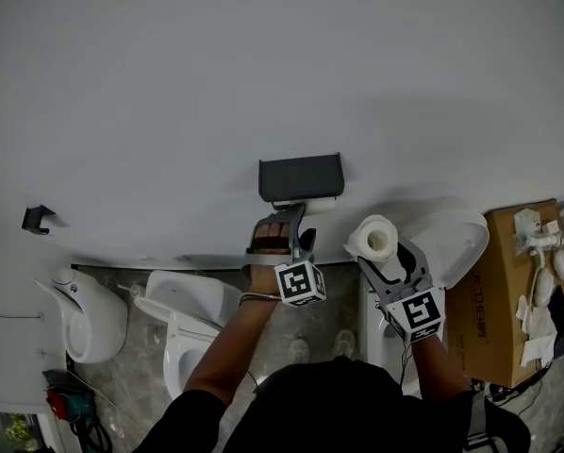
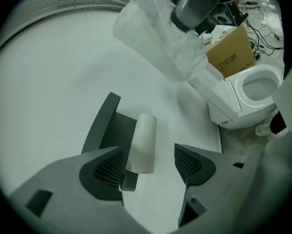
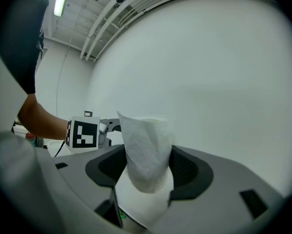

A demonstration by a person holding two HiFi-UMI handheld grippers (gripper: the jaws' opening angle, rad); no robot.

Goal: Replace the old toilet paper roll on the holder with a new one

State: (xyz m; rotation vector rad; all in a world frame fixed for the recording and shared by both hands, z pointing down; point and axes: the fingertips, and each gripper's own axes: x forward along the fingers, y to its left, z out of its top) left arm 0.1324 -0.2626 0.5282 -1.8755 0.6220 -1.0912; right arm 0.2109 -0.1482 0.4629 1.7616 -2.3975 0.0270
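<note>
A dark holder (image 1: 301, 177) is fixed on the white wall, and on it sits a bare cardboard tube (image 2: 142, 143), the old roll. My left gripper (image 1: 280, 226) is right below the holder. In the left gripper view its jaws (image 2: 148, 162) stand open on either side of the tube, which is close to the left pad and clear of the right one. My right gripper (image 1: 384, 260) is shut on a full white toilet paper roll (image 1: 373, 237), held to the right of the holder. The roll fills the gap between the pads (image 3: 146, 172), with a loose sheet hanging over its front.
A white toilet (image 1: 183, 314) and a smaller white fixture (image 1: 89, 314) stand on the stone floor at lower left. Another toilet (image 1: 456, 239) is behind the right gripper, next to an open cardboard box (image 1: 504, 291) with white parts. A small dark bracket (image 1: 37, 218) is on the wall at left.
</note>
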